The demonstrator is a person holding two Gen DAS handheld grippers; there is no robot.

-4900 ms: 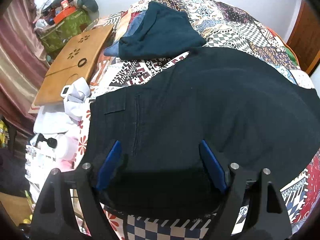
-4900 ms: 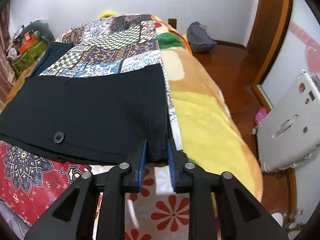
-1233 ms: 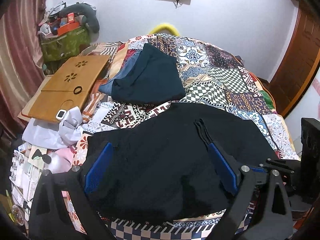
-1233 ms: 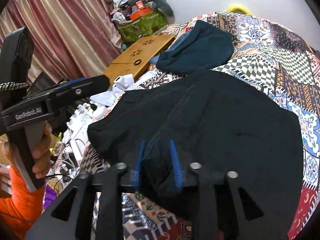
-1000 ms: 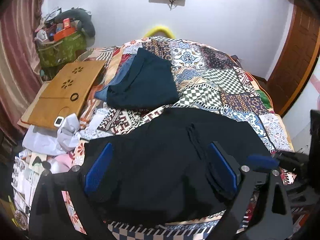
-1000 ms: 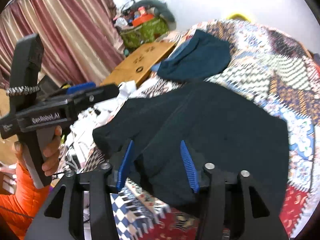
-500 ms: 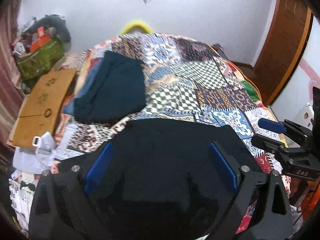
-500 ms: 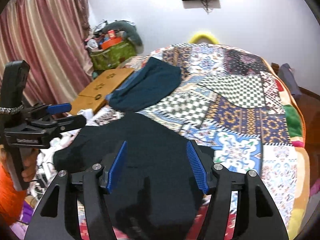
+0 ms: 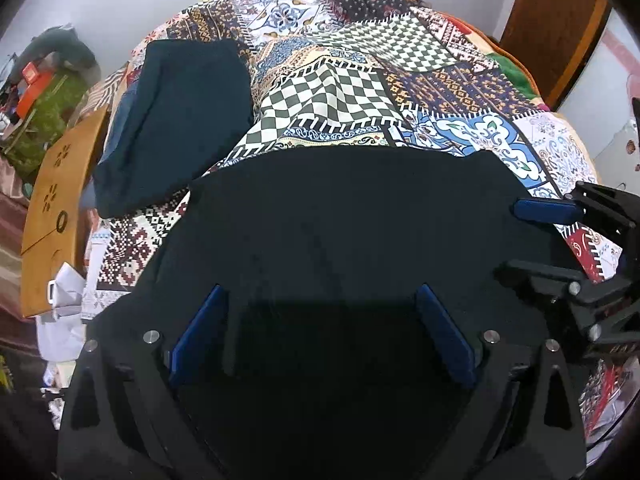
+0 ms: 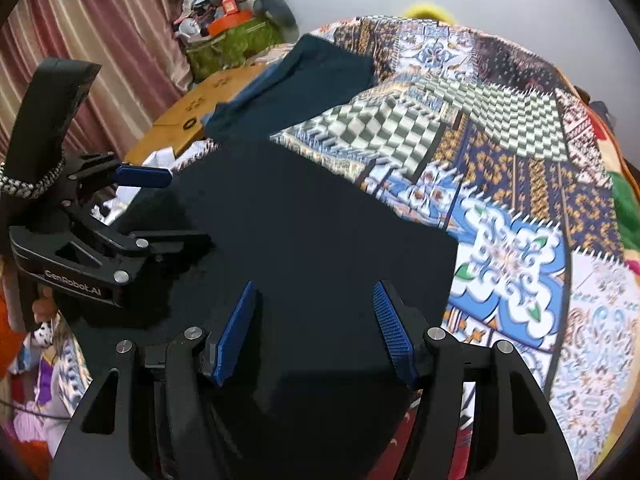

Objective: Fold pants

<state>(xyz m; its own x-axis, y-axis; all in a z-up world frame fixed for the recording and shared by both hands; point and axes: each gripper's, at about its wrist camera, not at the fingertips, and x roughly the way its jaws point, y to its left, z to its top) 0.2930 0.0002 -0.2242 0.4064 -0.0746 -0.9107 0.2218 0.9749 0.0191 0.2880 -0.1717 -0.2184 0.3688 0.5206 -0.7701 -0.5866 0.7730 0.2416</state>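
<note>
The black pants (image 9: 340, 208) lie folded in a flat dark block on the patchwork quilt (image 9: 340, 92). My left gripper (image 9: 320, 292) hangs open just above the near part of the pants, with only flat cloth under its blue pads. My right gripper (image 10: 315, 286) is over the pants (image 10: 300, 220) too. Its jaws are opening, with nothing pinched between them. Each gripper shows in the other's view: the right gripper (image 9: 512, 240) at the pants' right edge, the left gripper (image 10: 180, 208) at their left edge.
A folded dark teal garment (image 9: 172, 112) lies further back on the quilt. A wooden lap board (image 9: 52, 200) and white cloths sit at the bed's left side, with a green bag (image 10: 228, 44) and curtains (image 10: 80, 40) beyond. A wooden door (image 9: 560, 20) stands at the right.
The right gripper, shut on a bunch of pants fabric a second ago, has let it go and spread its jaws. Both grippers have swung across and dropped closer to the folded pants.
</note>
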